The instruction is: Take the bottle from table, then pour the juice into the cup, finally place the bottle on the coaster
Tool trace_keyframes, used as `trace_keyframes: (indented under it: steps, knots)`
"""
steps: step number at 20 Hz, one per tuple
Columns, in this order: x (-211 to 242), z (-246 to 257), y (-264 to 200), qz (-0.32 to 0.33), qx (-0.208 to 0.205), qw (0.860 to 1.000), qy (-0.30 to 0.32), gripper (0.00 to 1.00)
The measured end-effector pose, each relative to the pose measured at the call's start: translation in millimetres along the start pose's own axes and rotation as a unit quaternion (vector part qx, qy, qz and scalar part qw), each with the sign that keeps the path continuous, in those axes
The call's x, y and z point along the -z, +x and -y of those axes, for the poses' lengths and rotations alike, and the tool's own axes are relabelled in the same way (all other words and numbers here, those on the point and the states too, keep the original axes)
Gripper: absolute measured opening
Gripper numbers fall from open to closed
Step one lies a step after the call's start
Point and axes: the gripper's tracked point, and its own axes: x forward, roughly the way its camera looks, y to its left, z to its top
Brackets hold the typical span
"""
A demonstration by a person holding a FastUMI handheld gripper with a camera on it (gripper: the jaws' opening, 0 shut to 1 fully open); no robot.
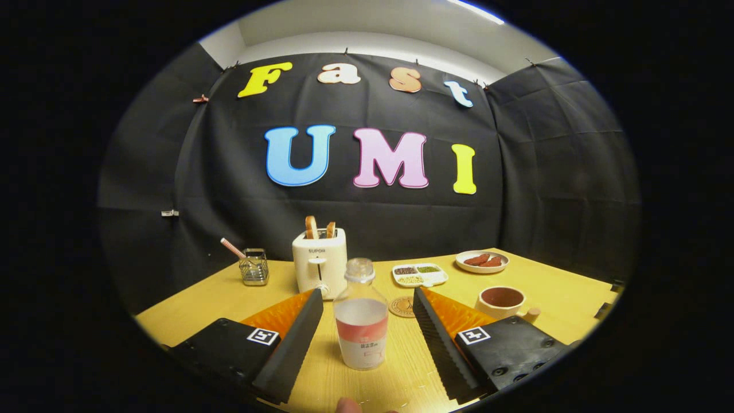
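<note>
Black cloth walls close off the booth behind a pale wooden table (229,298), and that tabletop is what I am looking across. Standing upright on it is the bottle (361,318), clear, uncapped, with liquid in its lower part and a pink-and-white label around it. It sits between the fingers of my gripper (367,298), which are spread wide; I see open table on both sides of the bottle, so neither finger touches it.

Just beyond the bottle, a little to its right and close by the right finger's tip, lies the round coaster (402,307), flat and partly hidden by that finger. Further right stands the cup (500,301), an earthy bowl-shaped one with a pale outside and a short stubby handle pointing right.

Behind the bottle to the left I see a white toaster (319,265) with two slices of bread (311,227) poking out of its slots. Left of that is a small wire basket (254,267) with a striped stick leaning out of it. Toward the back right are a divided white dish (420,275) holding grains or seeds, and a round plate (481,261) with reddish pieces of food I cannot identify.

At the near table edge a fingertip (347,406) shows just below the bottle.
</note>
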Motion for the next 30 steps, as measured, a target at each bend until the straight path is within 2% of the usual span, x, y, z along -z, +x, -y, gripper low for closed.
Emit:
trace_keyframes:
  steps: [5,11,12,14,18,20,24,28,30]
  knots:
    - [34.6,-11.4,20.6,-0.018,-0.018,1.0,-0.005,0.97]
    - [44.1,-5.4,43.4,-0.018,-0.012,1.0,-0.006,0.97]
    - [47.6,-4.8,46.2,-0.023,-0.013,1.0,0.0,0.96]
    - [44.3,1.8,45.9,-0.023,-0.002,1.0,0.005,0.77]
    - [36.8,2.9,37.4,-0.037,-0.005,0.999,0.034,0.75]
    - [19.8,2.7,31.8,-0.034,-0.011,0.996,0.078,0.76]
    - [-8.1,2.8,23.8,-0.043,-0.03,0.978,0.2,0.75]
    - [-25.2,16.6,22.9,-0.051,-0.029,0.944,0.325,0.75]
    - [-20.1,25.4,25.0,-0.063,-0.023,0.926,0.371,0.75]
